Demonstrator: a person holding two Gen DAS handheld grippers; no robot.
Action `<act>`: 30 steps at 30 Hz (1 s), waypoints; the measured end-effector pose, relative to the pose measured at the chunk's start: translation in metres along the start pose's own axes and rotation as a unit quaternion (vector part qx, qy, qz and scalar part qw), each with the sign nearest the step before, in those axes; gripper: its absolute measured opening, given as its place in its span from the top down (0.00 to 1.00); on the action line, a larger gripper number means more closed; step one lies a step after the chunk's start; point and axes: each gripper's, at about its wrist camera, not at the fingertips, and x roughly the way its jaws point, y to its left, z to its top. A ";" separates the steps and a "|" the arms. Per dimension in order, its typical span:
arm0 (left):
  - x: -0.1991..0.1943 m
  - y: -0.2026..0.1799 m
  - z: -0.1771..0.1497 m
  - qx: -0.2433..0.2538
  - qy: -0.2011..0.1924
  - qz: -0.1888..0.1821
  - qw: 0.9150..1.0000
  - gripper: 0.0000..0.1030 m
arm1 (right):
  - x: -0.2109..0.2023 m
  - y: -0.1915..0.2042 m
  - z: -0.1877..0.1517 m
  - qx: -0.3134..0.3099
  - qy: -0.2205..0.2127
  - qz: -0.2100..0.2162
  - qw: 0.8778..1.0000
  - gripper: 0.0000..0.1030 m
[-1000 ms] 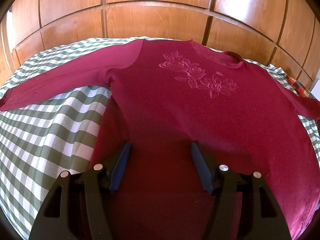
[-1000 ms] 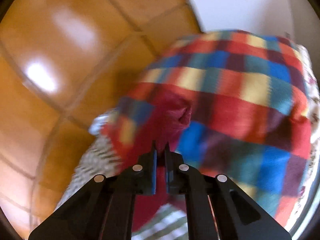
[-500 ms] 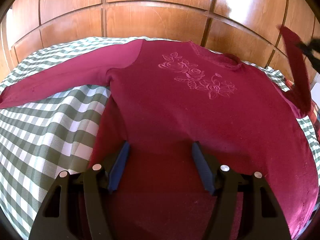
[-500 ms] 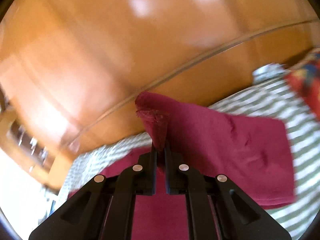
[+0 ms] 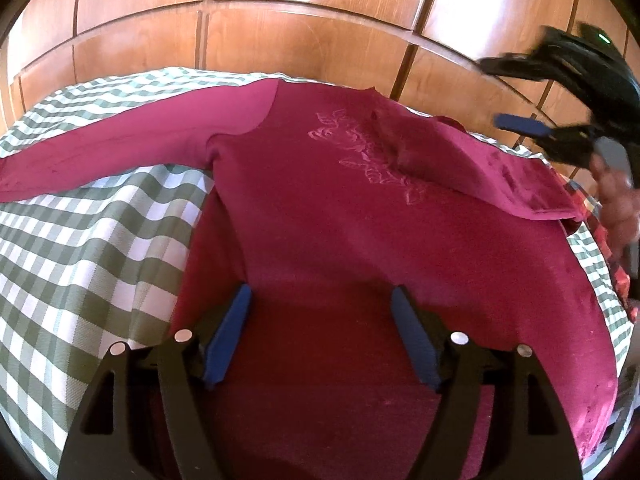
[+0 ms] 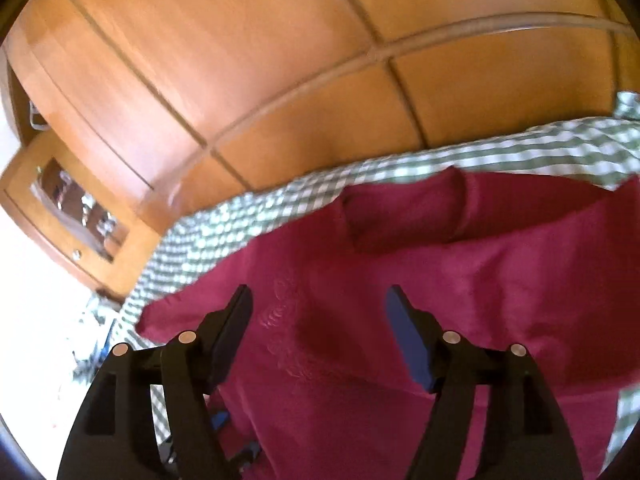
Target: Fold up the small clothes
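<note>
A dark red long-sleeved sweater (image 5: 344,220) with an embroidered rose lies flat on a green-and-white checked cloth (image 5: 92,248). Its left sleeve (image 5: 120,148) stretches out to the left. Its right sleeve (image 5: 480,160) lies folded across the chest. My left gripper (image 5: 322,320) is open and empty, low over the sweater's lower part. My right gripper (image 6: 318,328) is open and empty above the sweater (image 6: 400,280); it also shows at the right edge of the left wrist view (image 5: 532,100).
Wooden panelled cabinet doors (image 5: 304,40) stand close behind the cloth's far edge. A multicoloured checked blanket (image 5: 600,232) lies at the right. A glass-fronted wooden cabinet (image 6: 72,208) stands at the left in the right wrist view.
My right gripper carried the right sleeve up and over onto the chest, then opened and let it go. My left gripper has stayed in place, open.
</note>
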 end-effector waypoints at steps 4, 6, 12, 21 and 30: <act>-0.011 0.001 0.011 -0.014 0.014 -0.026 0.999 0.31 | -0.042 -0.040 -0.031 0.008 -0.009 -0.047 0.999 0.26; -0.016 0.003 0.022 -0.032 0.010 -0.053 0.998 0.33 | -0.051 -0.061 -0.049 0.013 -0.005 -0.084 0.996 0.26; 0.002 -0.017 0.072 -0.036 0.016 -0.107 0.994 0.42 | -0.057 -0.105 -0.100 0.024 -0.011 -0.148 0.989 0.26; 0.092 -0.046 0.122 -0.084 0.091 -0.117 0.985 0.48 | -0.043 -0.100 -0.111 -0.017 -0.034 -0.154 0.987 0.13; 0.047 -0.045 0.158 -0.088 -0.009 -0.120 0.989 0.92 | -0.051 -0.105 -0.113 -0.004 -0.042 -0.129 0.991 0.11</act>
